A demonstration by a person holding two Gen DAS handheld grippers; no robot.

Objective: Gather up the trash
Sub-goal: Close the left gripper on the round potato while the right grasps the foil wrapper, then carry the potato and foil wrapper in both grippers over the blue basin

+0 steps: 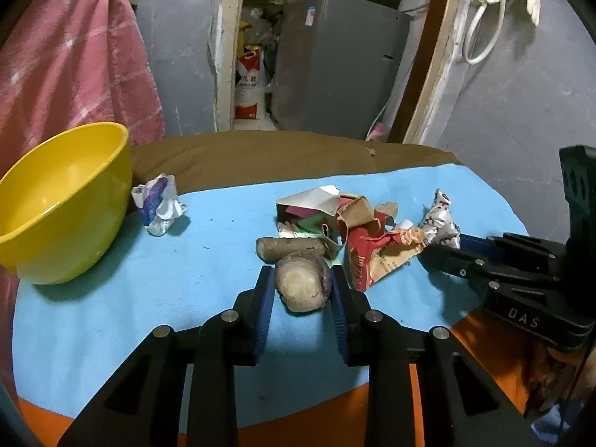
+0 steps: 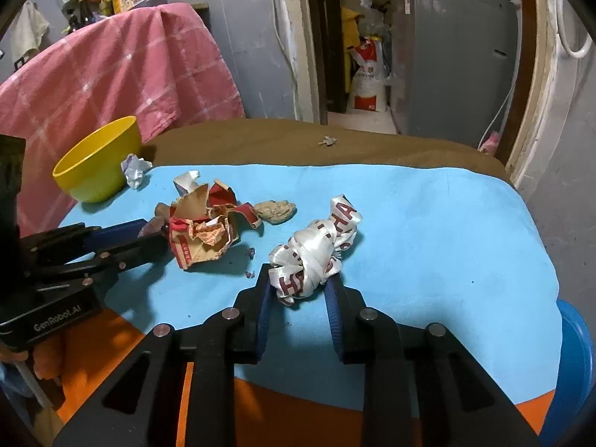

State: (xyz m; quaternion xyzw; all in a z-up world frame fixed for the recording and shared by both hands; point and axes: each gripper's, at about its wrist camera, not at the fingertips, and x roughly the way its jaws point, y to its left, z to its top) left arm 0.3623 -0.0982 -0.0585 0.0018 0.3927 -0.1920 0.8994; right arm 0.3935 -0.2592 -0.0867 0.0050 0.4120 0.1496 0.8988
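My left gripper (image 1: 302, 290) is shut on a brownish purple-skinned root piece (image 1: 302, 283) on the blue cloth (image 1: 186, 279). A second root piece (image 1: 290, 249) lies just behind it. My right gripper (image 2: 300, 285) is shut on a crumpled white wrapper with red letters (image 2: 316, 253); that wrapper also shows in the left wrist view (image 1: 441, 219). A torn red and brown paper pack (image 2: 201, 236) lies between the grippers. A yellow bowl (image 1: 63, 201) stands at the far left, with a crumpled white and purple paper (image 1: 158, 205) beside it.
A torn white carton with coloured scraps (image 1: 313, 210) lies behind the roots. A dry brown lump (image 2: 275, 210) lies near the red pack. A pink checked cloth (image 2: 111, 70) hangs behind the bowl. A brown blanket (image 2: 298, 145) covers the table's far part.
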